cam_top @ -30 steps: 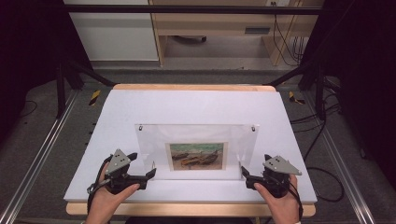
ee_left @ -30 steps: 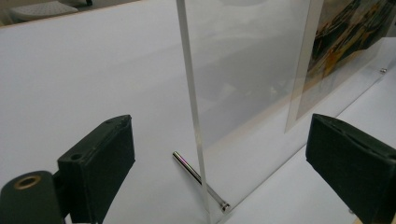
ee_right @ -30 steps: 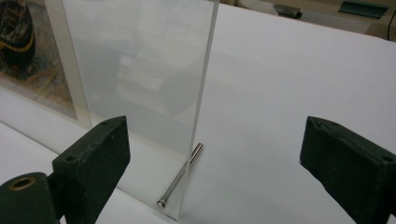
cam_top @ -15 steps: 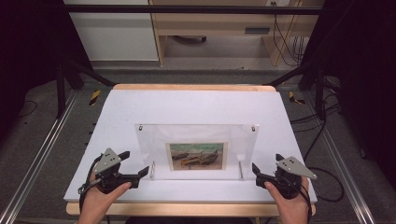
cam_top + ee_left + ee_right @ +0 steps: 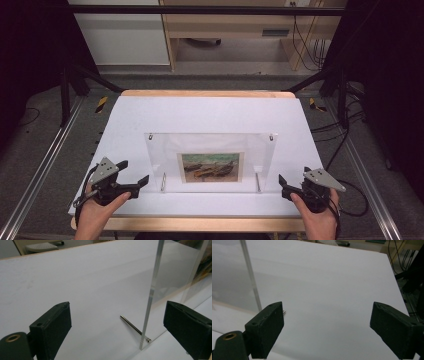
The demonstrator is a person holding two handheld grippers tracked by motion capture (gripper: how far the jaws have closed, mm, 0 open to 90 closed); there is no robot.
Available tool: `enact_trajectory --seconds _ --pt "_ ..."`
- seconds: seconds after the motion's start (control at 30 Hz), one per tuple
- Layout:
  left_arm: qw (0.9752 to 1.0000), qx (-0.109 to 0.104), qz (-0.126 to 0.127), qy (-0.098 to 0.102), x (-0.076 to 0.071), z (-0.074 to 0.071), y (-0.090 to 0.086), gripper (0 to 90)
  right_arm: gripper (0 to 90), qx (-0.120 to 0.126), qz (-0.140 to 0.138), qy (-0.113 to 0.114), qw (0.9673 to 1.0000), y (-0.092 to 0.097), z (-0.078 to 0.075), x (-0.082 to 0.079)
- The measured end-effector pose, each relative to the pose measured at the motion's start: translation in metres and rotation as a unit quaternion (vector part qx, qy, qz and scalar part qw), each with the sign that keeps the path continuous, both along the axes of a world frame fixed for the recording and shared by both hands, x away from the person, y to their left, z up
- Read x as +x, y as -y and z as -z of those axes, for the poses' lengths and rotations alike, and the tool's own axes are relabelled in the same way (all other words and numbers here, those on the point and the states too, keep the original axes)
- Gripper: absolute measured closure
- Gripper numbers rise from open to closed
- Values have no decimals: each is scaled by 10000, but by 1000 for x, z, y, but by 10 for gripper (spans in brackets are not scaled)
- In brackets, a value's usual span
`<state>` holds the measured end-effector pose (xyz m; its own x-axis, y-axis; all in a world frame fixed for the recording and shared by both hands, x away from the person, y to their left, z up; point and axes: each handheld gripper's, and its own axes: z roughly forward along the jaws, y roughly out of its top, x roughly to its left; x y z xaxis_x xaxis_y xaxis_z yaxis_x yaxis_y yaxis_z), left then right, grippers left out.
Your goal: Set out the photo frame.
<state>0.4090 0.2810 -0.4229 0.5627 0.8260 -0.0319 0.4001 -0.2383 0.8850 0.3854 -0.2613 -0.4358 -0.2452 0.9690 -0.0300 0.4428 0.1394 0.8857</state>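
A big white table (image 5: 150, 115) sits in front of the person. A clear picture frame (image 5: 210, 161) stands up on it, a little toward the near side. The frame is see-through plastic, wide from side to side, so its long way runs from left to right across the table. A small picture of boats (image 5: 212, 167) sits in the middle of it. Thin metal legs (image 5: 163, 182) poke out at the bottom on each side and hold the frame up.

The left gripper (image 5: 131, 176) is held in a hand (image 5: 95, 210) near the front left corner of the table. Its jaws are spread wide apart and pinch nothing. The left end of the frame lies just to the right of them, near but not touching. In the left gripper view, the frame's thin edge (image 5: 151, 293) stands tall between the two jaws, closer to the right one, and one metal leg (image 5: 133, 328) lies on the table behind it.

The right gripper (image 5: 287, 186) is held near the front right corner. Its jaws are wide open too, with nothing in them. The right end of the frame lies to the left of it. In the right gripper view the frame's edge (image 5: 252, 277) stands off to the left, past the left jaw, not between the two.

So the left gripper looks nearer to the frame and is better lined up with it. The right one would need to swing left before it could grab its end.
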Motion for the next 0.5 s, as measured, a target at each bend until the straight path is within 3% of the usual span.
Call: enact_trajectory --seconds 0.2,0.37,0.5 --pt "9996 176 -219 -15 5 4 -7 76 116 -40 182 -174 9997 7 5 4" --pt "9974 459 -524 -186 19 14 -14 76 89 -138 235 -309 9992 8 11 12" --pt "9956 549 -688 -333 29 21 -21 75 71 -201 216 -430 9986 8 17 20"
